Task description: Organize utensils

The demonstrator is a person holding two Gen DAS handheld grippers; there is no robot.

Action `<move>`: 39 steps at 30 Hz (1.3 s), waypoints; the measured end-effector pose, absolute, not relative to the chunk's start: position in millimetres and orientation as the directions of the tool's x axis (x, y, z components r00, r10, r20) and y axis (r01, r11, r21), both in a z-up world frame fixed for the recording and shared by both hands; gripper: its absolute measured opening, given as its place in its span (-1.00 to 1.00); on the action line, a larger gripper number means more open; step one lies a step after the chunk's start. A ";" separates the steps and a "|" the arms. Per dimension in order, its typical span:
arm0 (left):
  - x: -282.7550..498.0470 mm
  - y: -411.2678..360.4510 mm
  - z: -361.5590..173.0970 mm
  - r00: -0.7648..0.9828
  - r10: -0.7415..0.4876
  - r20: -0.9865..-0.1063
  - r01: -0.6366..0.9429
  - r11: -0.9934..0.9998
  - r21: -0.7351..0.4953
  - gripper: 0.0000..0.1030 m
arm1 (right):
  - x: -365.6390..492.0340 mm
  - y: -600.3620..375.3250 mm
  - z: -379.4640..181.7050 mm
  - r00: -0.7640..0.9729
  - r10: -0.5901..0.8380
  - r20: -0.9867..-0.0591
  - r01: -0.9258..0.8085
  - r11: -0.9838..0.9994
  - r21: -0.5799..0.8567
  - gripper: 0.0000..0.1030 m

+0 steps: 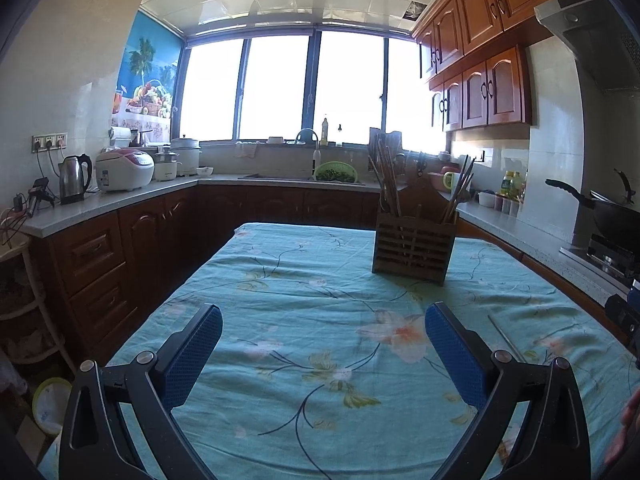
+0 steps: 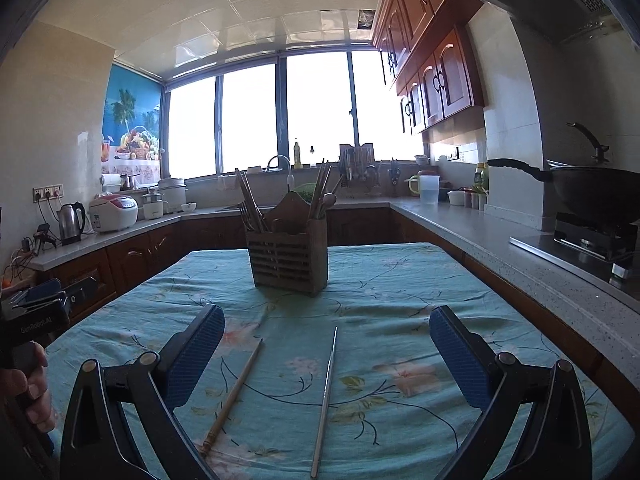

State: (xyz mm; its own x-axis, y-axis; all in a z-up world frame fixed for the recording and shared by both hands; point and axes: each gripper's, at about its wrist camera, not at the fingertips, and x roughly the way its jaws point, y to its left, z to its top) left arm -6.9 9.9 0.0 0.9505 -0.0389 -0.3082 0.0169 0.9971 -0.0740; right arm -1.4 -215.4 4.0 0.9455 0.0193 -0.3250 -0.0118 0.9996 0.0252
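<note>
chopsticks [image 2: 326, 400] | 2 flat, pointing toward holder [image 2: 289, 256] | both jaws wide, empty

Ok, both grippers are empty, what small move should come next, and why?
Probably ease the right gripper down onto the metal chopstick. It lies loose on the tablecloth between the open fingers, beside a wooden chopstick, while the utensil holder stands farther back.
</note>
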 end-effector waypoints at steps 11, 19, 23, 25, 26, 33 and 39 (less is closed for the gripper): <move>-14.5 6.1 -1.2 0.942 -0.021 -0.334 0.009 0.999 -0.038 0.99 | -6.3 -228.3 -4.4 0.935 -0.010 -0.355 0.026 0.999 0.041 1.00; -16.5 3.3 -2.6 0.945 -0.009 -0.328 0.004 1.000 -0.018 0.99 | -13.8 -232.8 -7.9 0.936 -0.018 -0.353 0.036 0.998 0.044 1.00; -20.0 3.8 -5.7 0.950 -0.003 -0.313 0.000 1.000 -0.009 0.99 | -13.3 -232.9 -9.3 0.935 -0.010 -0.354 0.029 0.998 0.048 1.00; -21.0 5.0 -8.3 0.952 -0.001 -0.307 -0.001 1.000 -0.006 0.99 | -13.9 -233.6 -9.9 0.937 -0.006 -0.350 0.025 0.998 0.050 1.00; -22.0 4.7 -8.7 0.953 0.000 -0.304 -0.001 1.000 -0.003 0.99 | -14.2 -234.1 -10.1 0.937 -0.004 -0.348 0.023 0.998 0.051 1.00; -26.3 3.1 -13.2 0.957 -0.001 -0.290 0.008 1.000 0.020 0.99 | -16.3 -234.8 -11.0 0.940 0.005 -0.341 0.015 0.998 0.056 1.00; -29.7 1.4 -14.2 0.959 -0.002 -0.283 0.010 1.000 0.026 0.99 | -16.5 -235.0 -10.6 0.941 0.007 -0.338 0.012 0.998 0.055 1.00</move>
